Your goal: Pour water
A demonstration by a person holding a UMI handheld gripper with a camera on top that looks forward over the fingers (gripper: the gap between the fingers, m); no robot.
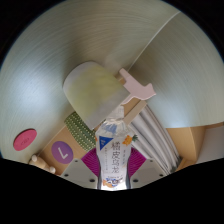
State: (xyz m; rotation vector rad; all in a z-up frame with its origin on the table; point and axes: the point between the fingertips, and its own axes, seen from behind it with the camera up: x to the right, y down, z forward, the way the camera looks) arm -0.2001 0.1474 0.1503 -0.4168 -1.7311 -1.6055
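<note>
Clear plastic water bottle (115, 150), white label with printed characters, blue band near top, standing upright between the two fingers of the tongs (113, 170). Magenta pads (92, 161) pressed against label on both sides; fingers closed to bottle width, bottle gripped. Bottle neck directed forward, away from the fingers.

Directly beyond bottle top: pale pink fitting (136, 84), angular, projecting from a cream cylindrical cup (92, 88) lying tilted. Whether fitting touches bottle: cannot tell.

Ahead of the fingers and behind the cup: large grey-green curved surface (70, 45), smooth, filling the far field.

Left of the fingers: pink round disc (25, 139) and purple round disc (63, 152), flat, near each other but apart. Just left of bottle: green-and-white patterned cloth (82, 130).

Right of bottle: grey-and-white striped fabric (152, 135), running back from the fingers. Further right: tan surface (185, 142), small part visible.
</note>
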